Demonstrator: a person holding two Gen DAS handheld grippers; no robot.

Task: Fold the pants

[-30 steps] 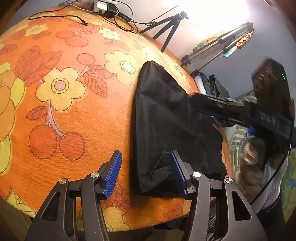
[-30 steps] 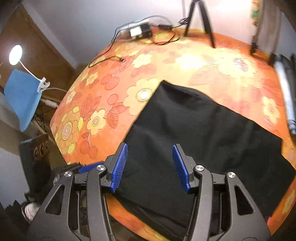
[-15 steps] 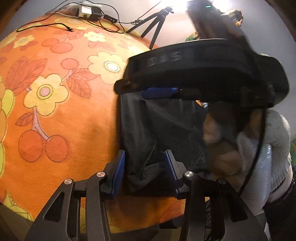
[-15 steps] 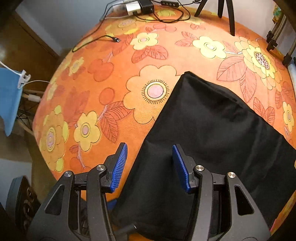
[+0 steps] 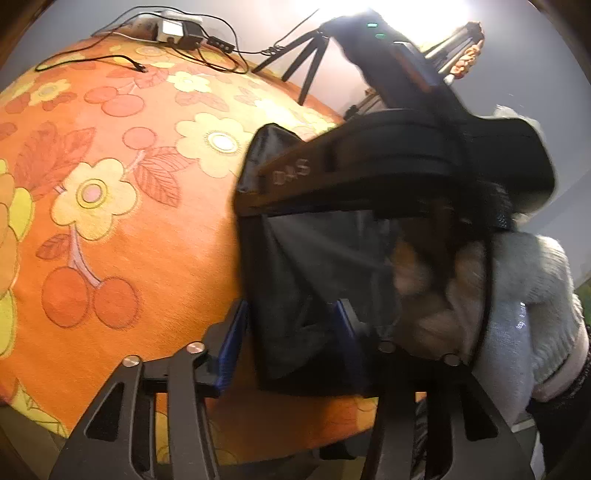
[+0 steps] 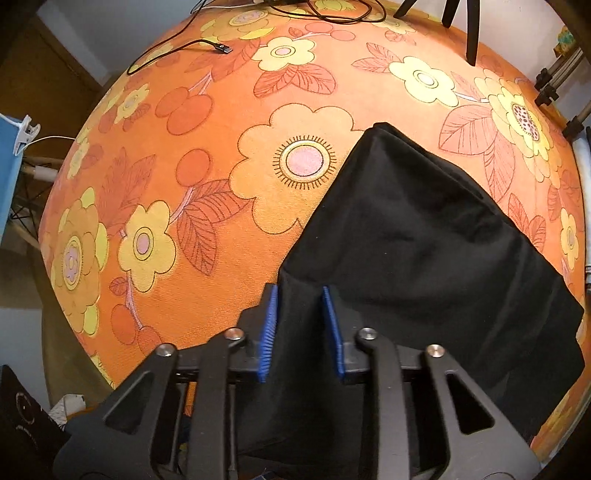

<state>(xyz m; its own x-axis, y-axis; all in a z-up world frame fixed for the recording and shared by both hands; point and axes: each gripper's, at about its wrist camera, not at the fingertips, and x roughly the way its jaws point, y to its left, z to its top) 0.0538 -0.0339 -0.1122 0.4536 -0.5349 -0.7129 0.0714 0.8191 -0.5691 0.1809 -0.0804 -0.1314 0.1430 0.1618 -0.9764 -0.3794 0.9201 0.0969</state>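
Black pants lie folded on the orange flowered tablecloth; they also show in the left wrist view. My right gripper has its blue pads closing on the near left edge of the pants, cloth bunched between them. My left gripper straddles the near corner of the pants, its jaws narrowed with cloth between them. In the left wrist view the right gripper's black body and the person's hand cover much of the pants.
Cables and a power adapter lie at the far edge of the table. Tripod legs stand beyond them. A blue chair is off the table's left side. The person's light sleeve is at the right.
Both grippers have narrowed onto the near edge of the pants. The right gripper swung in over the pants from the right and came down close to the cloth.
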